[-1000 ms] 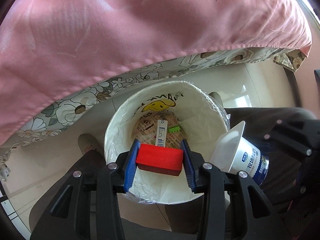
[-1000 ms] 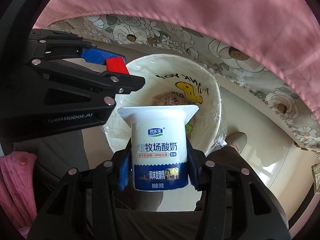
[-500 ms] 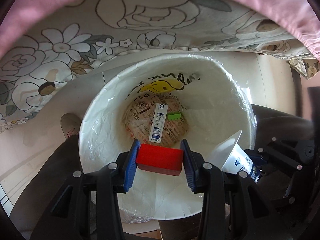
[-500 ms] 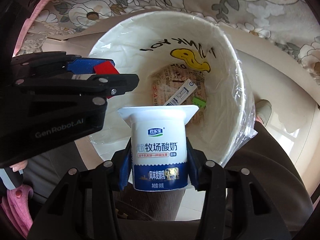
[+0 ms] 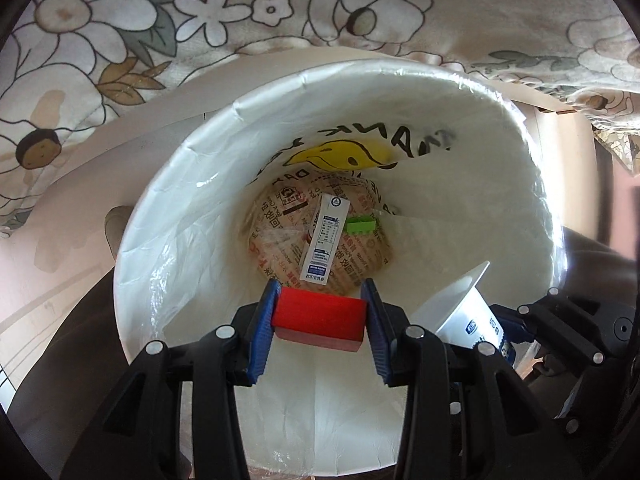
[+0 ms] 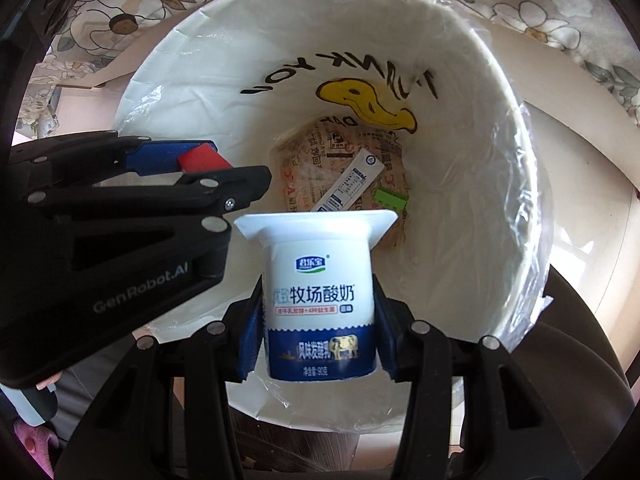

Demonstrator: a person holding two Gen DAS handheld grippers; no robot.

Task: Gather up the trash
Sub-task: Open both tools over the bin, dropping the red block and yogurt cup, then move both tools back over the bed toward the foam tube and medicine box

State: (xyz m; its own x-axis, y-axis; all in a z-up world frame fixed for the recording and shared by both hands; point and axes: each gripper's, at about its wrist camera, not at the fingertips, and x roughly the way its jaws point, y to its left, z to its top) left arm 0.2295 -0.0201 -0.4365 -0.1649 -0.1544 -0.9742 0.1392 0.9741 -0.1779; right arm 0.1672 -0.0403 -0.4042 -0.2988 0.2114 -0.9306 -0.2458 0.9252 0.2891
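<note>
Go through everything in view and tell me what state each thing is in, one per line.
Left gripper: shut on the red block, over the bin.
Right gripper: shut on the yogurt cup, upright.
Trash bin: open, lined with a plastic bag.
Printed wrapper: flat on the bin bottom.
Sachet: lying on the wrapper.
Green piece: beside the sachet.

Your bin (image 5: 168, 208) mouth lies open below both grippers, its floor partly taken by a wrapper (image 5: 280, 236), sachet (image 5: 325, 240) and green clip (image 5: 361, 225), the floral cloth (image 5: 120, 40) overhanging its far rim.
</note>
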